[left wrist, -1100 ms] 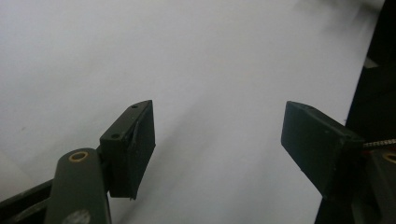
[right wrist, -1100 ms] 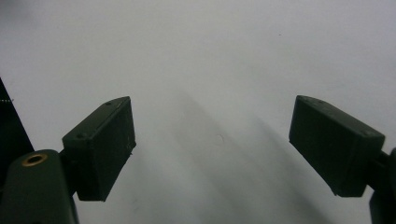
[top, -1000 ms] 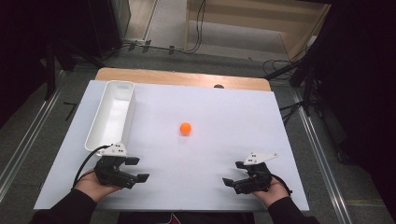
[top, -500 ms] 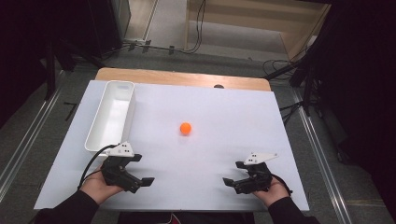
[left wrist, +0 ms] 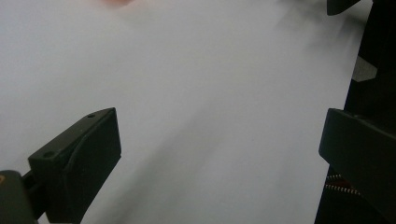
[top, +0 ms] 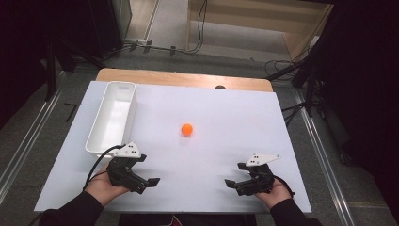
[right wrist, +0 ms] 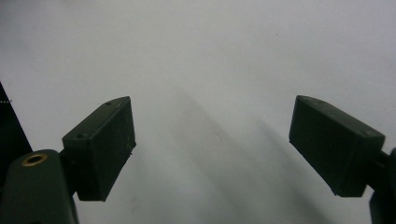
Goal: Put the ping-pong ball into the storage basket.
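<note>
Both the left gripper (top: 149, 181) and right gripper (top: 229, 183) are being held apart, empty; the ball (top: 187, 129) is likely being nudged into rolling if approached carelessly.

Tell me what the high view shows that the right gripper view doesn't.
High view alone: the small orange ball lying mid-table, the long white rectangular plastic bin at the far left, the left gripper and both hands.

Right gripper view alone: a close look between the right gripper's black jaws, which stand wide apart with nothing between them.

Both: the white table surface and the right gripper, which the high view has near the front edge.
</note>
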Tool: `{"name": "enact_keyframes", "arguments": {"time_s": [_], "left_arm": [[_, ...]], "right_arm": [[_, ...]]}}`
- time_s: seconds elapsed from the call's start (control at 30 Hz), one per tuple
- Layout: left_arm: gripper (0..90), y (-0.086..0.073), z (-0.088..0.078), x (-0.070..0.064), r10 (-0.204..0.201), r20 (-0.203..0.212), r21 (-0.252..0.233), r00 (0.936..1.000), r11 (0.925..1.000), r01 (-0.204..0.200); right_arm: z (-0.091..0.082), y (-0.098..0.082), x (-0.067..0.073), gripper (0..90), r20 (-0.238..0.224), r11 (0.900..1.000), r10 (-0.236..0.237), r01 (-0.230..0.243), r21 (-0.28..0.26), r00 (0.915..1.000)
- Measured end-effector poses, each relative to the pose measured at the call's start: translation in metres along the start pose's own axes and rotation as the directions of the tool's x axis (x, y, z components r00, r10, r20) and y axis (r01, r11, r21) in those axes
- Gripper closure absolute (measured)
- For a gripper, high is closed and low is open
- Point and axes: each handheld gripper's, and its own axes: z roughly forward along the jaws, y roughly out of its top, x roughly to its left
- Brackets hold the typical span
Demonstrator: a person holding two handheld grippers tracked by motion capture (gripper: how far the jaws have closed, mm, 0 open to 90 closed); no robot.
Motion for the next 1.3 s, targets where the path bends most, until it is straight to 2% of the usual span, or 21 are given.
{"name": "enact_keyframes", "arguments": {"time_s": [0.2,0.3,0.53,0.77,1.13,1.23,1.3], "left_arm": [[0.0,0.003,0.006,-0.004,0.002,-0.025,0.02,0.9997,0.9998,-0.002],[0.0,0.006,0.008,-0.004,0.009,-0.02,0.015,0.9998,0.9999,-0.009],[0.0,0.011,0.011,-0.003,-0.007,-0.019,0.005,0.9998,1.0,0.007],[0.0,0.018,0.014,-0.003,-0.022,-0.038,-0.004,0.999,0.9997,0.022],[0.0,0.028,0.021,-0.003,-0.006,-0.054,0.0,0.9985,1.0,0.006],[0.0,0.031,0.024,-0.003,-0.012,-0.073,0.012,0.9973,0.9998,0.013],[0.0,0.033,0.024,-0.002,-0.019,-0.07,0.007,0.9974,0.9998,0.02]], "right_arm": [[0.0,0.0,0.0,13.2,0.0,1.0,0.003,-0.003,-0.001,1.0],[0.0,0.0,0.0,13.1,0.0,1.0,0.005,-0.005,-0.001,1.0],[-0.001,0.0,0.0,13.1,0.0,1.0,0.003,-0.003,-0.001,1.0],[-0.001,0.0,0.0,13.2,-0.001,1.0,0.0,0.0,-0.002,1.0],[-0.002,0.0,0.0,13.1,0.002,1.0,0.006,-0.006,-0.002,1.0],[-0.002,0.0,0.0,13.1,0.002,1.0,0.007,-0.007,-0.002,1.0],[-0.002,0.0,0.0,13.2,0.001,1.0,0.007,-0.007,-0.002,1.0]]}}
